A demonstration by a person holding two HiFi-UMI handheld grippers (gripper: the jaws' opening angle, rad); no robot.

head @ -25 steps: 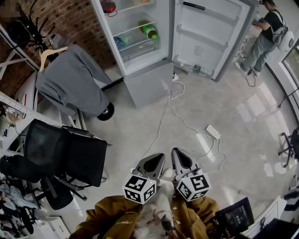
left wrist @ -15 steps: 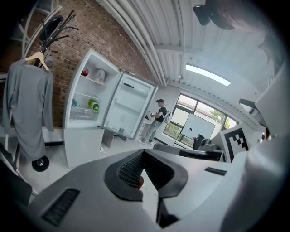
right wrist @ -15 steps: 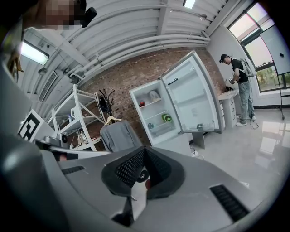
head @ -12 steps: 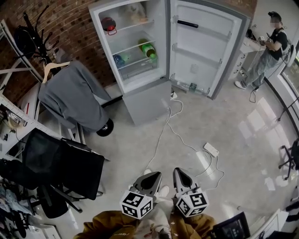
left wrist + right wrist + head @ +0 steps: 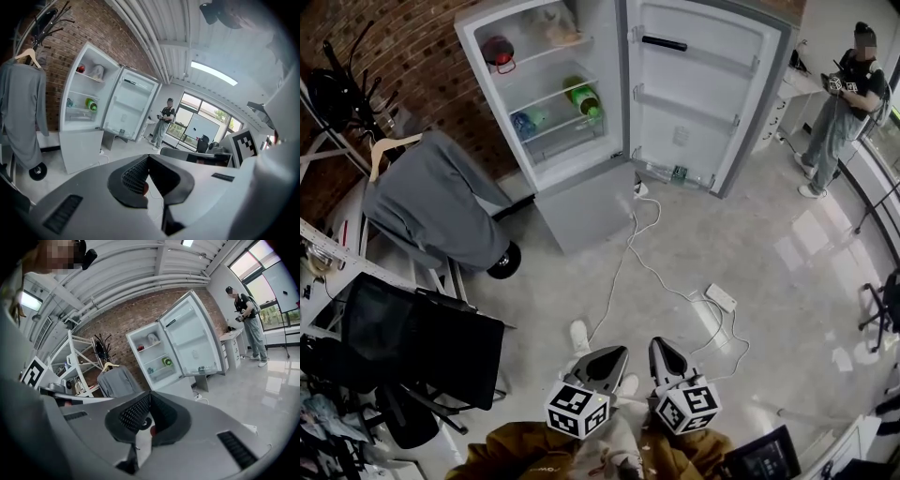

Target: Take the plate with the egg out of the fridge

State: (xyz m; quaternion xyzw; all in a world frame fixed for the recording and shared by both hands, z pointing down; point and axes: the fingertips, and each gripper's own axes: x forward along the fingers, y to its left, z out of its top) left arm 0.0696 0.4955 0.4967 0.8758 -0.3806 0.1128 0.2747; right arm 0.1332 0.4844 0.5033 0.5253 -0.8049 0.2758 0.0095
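Note:
The white fridge point(image 5: 581, 202) stands with its upper door point(image 5: 698, 89) swung open to the right, a few steps ahead of me. A pale thing point(image 5: 555, 28) lies on its top shelf, beside a red item point(image 5: 498, 52); I cannot make out a plate or an egg at this distance. The left gripper view shows that pale thing point(image 5: 97, 71), and so does the right gripper view point(image 5: 152, 338). My left gripper point(image 5: 614, 352) and right gripper point(image 5: 660, 343) are held low and close together, both shut and empty, pointing at the fridge point(image 5: 86, 117) point(image 5: 161, 359).
A green bottle point(image 5: 581, 97) and a blue item point(image 5: 525, 122) lie on lower shelves. A grey coat point(image 5: 431, 197) hangs at left above a black chair point(image 5: 422, 342). A white cable and power strip point(image 5: 719, 298) cross the floor. A person point(image 5: 844, 103) stands at far right.
The fridge has slid down and leftwards in the head view, so more of its upper shelves show. Both grippers kept their place and stayed shut.

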